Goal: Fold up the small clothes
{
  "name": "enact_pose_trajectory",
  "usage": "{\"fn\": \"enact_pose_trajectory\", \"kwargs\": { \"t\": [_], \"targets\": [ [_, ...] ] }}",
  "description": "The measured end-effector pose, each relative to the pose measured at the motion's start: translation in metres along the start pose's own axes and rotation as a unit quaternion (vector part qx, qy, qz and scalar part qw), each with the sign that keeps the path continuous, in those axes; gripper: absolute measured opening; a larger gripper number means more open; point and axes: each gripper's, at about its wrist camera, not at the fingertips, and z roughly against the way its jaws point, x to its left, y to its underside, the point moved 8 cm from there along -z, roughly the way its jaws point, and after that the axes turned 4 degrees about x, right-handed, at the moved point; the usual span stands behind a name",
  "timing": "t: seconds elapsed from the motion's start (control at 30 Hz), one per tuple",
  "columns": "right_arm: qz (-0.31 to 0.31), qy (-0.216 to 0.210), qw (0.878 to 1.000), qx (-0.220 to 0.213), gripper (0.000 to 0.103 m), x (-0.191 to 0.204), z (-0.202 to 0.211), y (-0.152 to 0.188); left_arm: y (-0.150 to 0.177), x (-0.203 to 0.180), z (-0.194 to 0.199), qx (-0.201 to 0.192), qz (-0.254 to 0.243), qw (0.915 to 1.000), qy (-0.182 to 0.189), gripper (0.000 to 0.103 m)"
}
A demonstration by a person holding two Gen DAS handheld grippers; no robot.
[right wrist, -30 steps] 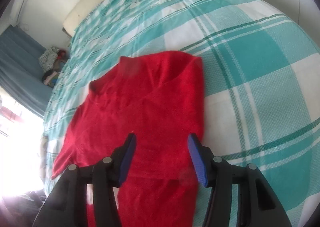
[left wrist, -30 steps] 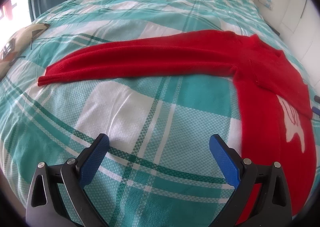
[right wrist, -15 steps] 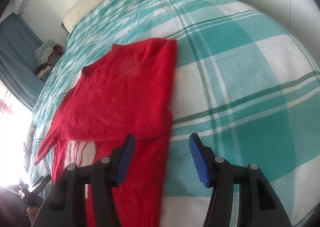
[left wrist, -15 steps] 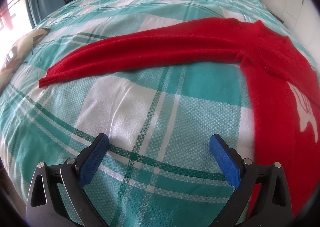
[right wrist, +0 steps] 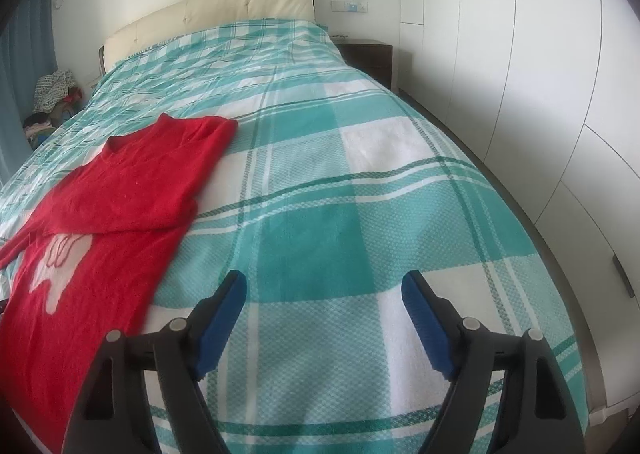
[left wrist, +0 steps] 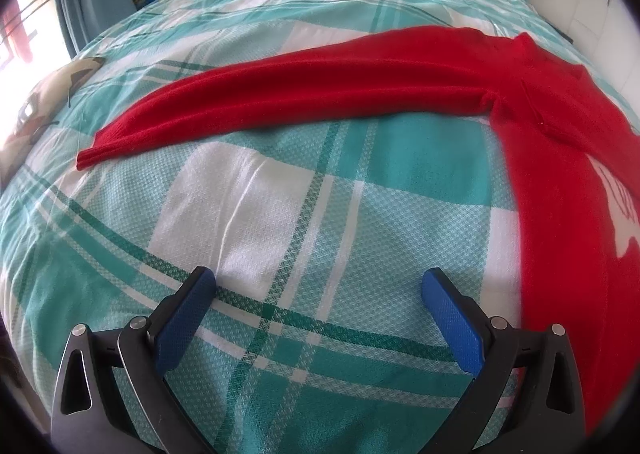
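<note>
One red knitted sweater (left wrist: 552,182) lies flat on the teal-and-white checked bedspread (left wrist: 280,214), one side already folded over its chest, one long sleeve (left wrist: 280,102) stretched out, likely awaiting its fold. Two grippers: left gripper (left wrist: 319,286) and right gripper (right wrist: 323,288) hover beside the sweater, jaws spread wide, holding nothing.

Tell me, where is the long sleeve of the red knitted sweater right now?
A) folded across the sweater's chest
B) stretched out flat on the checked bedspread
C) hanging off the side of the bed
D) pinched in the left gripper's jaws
B: in the left wrist view the long sleeve of the red knitted sweater lies stretched flat across the teal-and-white checked bedspread, while the left gripper stands open and empty.
</note>
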Motion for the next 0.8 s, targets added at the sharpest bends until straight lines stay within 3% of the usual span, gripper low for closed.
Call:
{"fn": "enact_pose_trajectory", "kwargs": {
  "t": [0.17, 0.5, 0.8],
  "targets": [
    [0.007, 0.008, 0.999, 0.034, 0.081, 0.002, -0.017, 0.010, 0.000, -0.001, 0.000, 0.002, -0.008, 1.0000, 0.000, 0.103],
    [0.034, 0.020, 0.998, 0.052, 0.100, 0.012, -0.032, 0.020, 0.001, -0.001, -0.002, 0.006, -0.016, 0.9998, 0.012, 0.103],
    [0.039, 0.023, 0.998, 0.053, 0.103, 0.014, -0.034, 0.021, -0.001, 0.001, 0.012, -0.020, -0.009, 0.9996, 0.018, 0.103]
  ]
}}
